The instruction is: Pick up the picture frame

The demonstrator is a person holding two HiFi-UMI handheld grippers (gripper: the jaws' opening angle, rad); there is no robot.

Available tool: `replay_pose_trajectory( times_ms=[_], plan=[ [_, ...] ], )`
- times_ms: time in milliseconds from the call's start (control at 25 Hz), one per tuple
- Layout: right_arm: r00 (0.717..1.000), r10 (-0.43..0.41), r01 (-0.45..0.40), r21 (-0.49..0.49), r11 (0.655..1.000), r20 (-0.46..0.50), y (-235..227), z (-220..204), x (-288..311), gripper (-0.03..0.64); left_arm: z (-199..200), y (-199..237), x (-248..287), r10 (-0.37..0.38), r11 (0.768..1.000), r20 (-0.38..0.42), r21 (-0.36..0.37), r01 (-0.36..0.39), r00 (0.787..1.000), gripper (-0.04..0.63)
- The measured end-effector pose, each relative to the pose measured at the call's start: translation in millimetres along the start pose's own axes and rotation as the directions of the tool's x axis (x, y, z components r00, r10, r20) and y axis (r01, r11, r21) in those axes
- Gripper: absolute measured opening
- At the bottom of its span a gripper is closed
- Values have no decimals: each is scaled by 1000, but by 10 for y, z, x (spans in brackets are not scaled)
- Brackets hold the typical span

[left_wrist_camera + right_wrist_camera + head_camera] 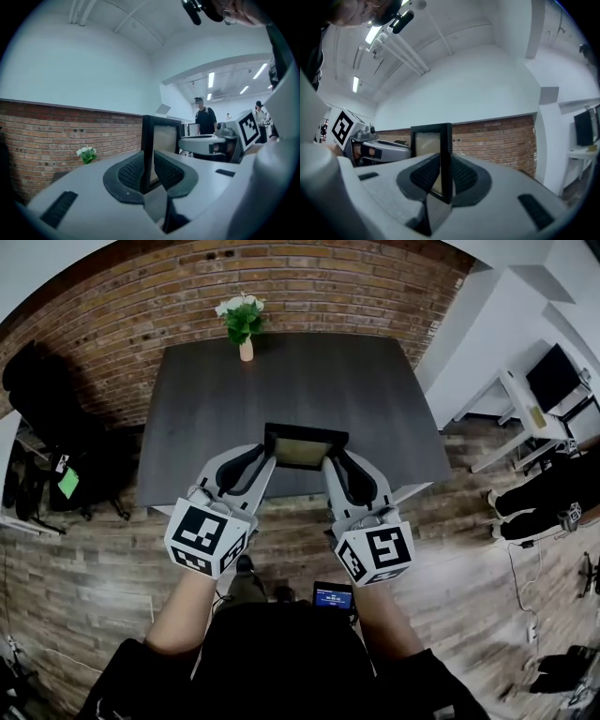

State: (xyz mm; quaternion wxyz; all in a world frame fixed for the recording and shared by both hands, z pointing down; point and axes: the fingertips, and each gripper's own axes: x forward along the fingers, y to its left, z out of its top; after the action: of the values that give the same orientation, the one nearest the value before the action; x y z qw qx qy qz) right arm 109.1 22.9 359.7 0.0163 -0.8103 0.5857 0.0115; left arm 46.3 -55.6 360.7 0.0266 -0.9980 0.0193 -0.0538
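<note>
A black picture frame (305, 446) with a pale pane hangs between both grippers over the near edge of the dark table (281, 381). My left gripper (265, 457) is shut on the frame's left side, its dark pads (131, 172) clamping the black edge (147, 150). My right gripper (334, 461) is shut on the right side, the frame's edge (445, 159) pinched between its pads (461, 176). In the left gripper view the right gripper (220, 140) shows across the frame, and the left gripper (375, 147) shows likewise in the right gripper view.
A small vase of white flowers (244, 320) stands at the table's far edge against the brick wall (309, 282). A black chair (47, 427) is at the left, white desks (530, 409) at the right. Two people (204, 117) stand in the background.
</note>
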Motion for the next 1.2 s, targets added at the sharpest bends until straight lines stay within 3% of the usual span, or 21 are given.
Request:
replay_pose_trajectory(
  times_ms=[600, 1200],
  plan=[
    [1000, 0, 1, 36, 999, -6, -63, -199, -405, 72, -260, -436, -84, -5, 1000, -42, -8, 5, 999, 63],
    [1000, 30, -30, 58, 998, -5, 31, -246, -436, 72, -312, -431, -186, 21, 999, -35, -35, -22, 999, 64]
  ],
)
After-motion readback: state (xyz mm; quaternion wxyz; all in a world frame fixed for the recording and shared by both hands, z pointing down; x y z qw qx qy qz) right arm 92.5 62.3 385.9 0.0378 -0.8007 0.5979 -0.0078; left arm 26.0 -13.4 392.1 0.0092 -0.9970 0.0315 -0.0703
